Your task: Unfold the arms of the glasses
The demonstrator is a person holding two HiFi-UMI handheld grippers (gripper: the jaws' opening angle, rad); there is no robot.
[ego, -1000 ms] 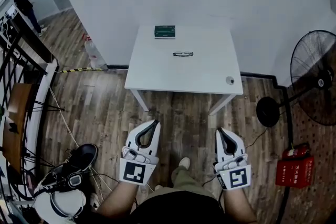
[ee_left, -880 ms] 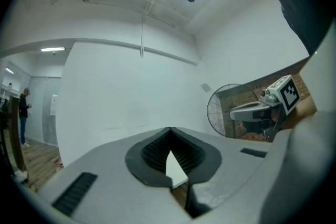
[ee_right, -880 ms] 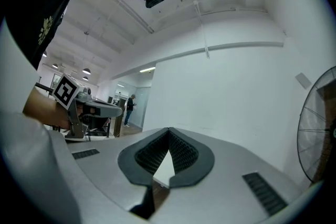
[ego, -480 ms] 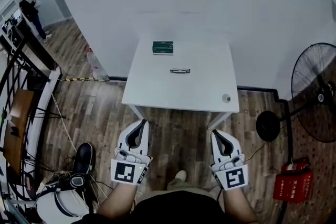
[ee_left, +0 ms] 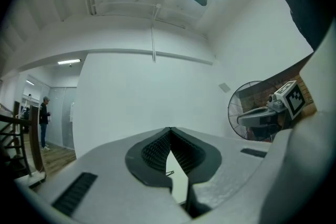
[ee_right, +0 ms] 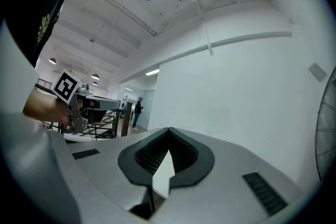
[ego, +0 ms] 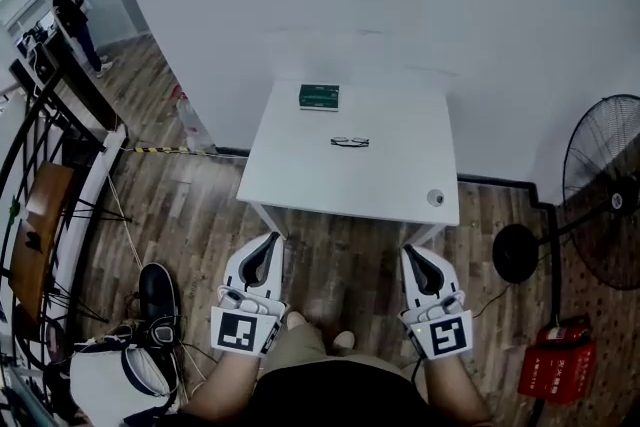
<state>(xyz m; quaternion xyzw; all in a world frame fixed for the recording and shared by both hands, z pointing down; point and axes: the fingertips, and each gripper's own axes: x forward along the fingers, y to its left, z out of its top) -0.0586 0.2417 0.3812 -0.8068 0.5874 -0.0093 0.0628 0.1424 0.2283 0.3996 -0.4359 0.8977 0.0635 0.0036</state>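
- Fingers of the left gripper [ego: 270, 240] and right gripper [ego: 413, 255] are pressed tip to tip, empty.
- Glasses [ego: 350, 142] lie mid counter [ego: 300, 185], well apart from both.
- Green box [ego: 318, 97] by the far edge (print unreadable).

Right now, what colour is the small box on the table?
The box is dark green, best seen in the head view.

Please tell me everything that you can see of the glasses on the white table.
The glasses have a thin dark frame with two lenses side by side. They lie near the middle of the white table, apart from the green box, touching only the tabletop. Whether the arms are folded is too small to tell.
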